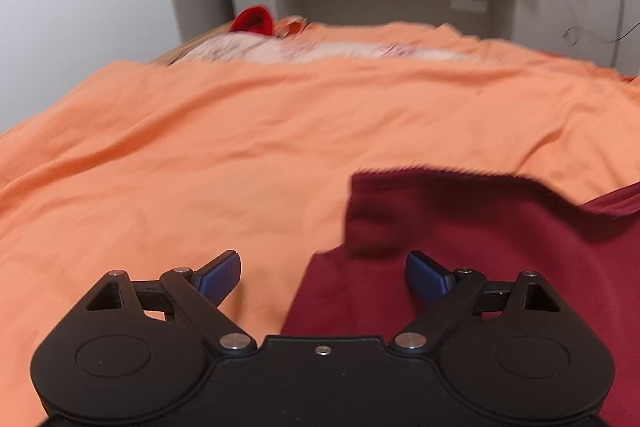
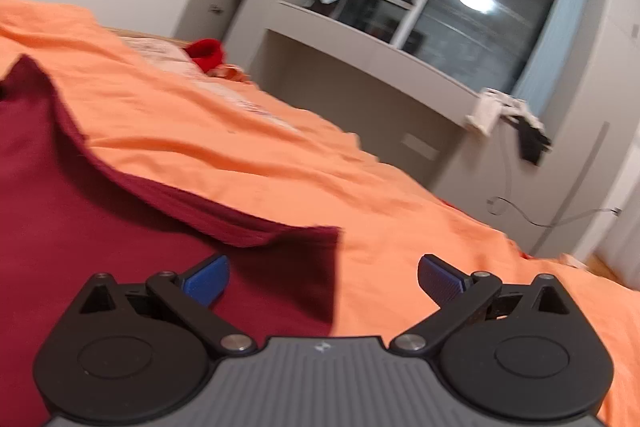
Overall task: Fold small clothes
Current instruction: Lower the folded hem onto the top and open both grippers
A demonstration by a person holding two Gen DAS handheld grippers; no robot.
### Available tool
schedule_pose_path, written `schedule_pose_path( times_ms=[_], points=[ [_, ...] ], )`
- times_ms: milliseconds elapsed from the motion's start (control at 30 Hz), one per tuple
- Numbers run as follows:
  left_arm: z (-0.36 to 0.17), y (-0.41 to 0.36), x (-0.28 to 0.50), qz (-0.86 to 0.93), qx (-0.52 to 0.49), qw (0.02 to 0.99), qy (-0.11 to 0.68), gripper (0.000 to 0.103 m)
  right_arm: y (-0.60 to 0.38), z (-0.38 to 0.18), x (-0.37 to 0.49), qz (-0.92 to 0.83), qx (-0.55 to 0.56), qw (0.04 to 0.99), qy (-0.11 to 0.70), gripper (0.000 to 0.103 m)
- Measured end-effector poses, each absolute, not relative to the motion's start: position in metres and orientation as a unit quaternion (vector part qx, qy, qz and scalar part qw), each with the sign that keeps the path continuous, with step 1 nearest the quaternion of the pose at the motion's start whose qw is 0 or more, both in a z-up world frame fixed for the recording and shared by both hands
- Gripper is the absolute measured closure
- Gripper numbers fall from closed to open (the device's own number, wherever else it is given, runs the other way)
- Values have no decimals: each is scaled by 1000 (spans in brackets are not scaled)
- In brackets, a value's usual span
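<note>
One dark red garment (image 1: pixel 500 247) lay on the orange bedspread (image 1: pixel 240 147), at three o'clock in my left view and nine o'clock in my right, its far edge already turned over. My left gripper (image 1: pixel 323 277) and right gripper (image 2: pixel 323 277) both had their fingers spread apart, holding nothing. I judged I was between folds; next I needed to pinch an edge at each side. The garment ran off both frames, and blur hid its shape.

A plain dark maroon garment (image 1: pixel 500 247) is seen on a plain orange bedsheet (image 1: pixel 200 147). Blue pads (image 2: pixel 208 281) are carried on black gripper arms. A bright red item (image 1: pixel 253 20) is seen beyond.
</note>
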State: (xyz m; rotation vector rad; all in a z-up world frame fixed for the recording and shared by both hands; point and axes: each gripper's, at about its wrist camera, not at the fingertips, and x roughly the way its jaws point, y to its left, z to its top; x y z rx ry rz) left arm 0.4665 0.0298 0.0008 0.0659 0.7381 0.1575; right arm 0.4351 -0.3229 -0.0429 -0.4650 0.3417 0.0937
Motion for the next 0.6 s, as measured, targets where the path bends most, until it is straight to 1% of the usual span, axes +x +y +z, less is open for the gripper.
schedule_pose_path(
  times_ms=[133, 267, 400, 600],
  points=[
    [-5, 43, 468, 92, 6, 923, 374, 10, -344, -41, 444, -15, -184, 967, 177, 0],
    [-9, 50, 468, 98, -12, 920, 379, 7, -365, -43, 450, -32, -130, 970, 201, 0],
    [-10, 51, 468, 98, -14, 920, 379, 6, -369, -48, 453, -38, -121, 967, 220, 0],
    [-4, 52, 466, 90, -13, 924, 373, 6, -371, -45, 446, -31, -123, 969, 213, 0]
  ],
)
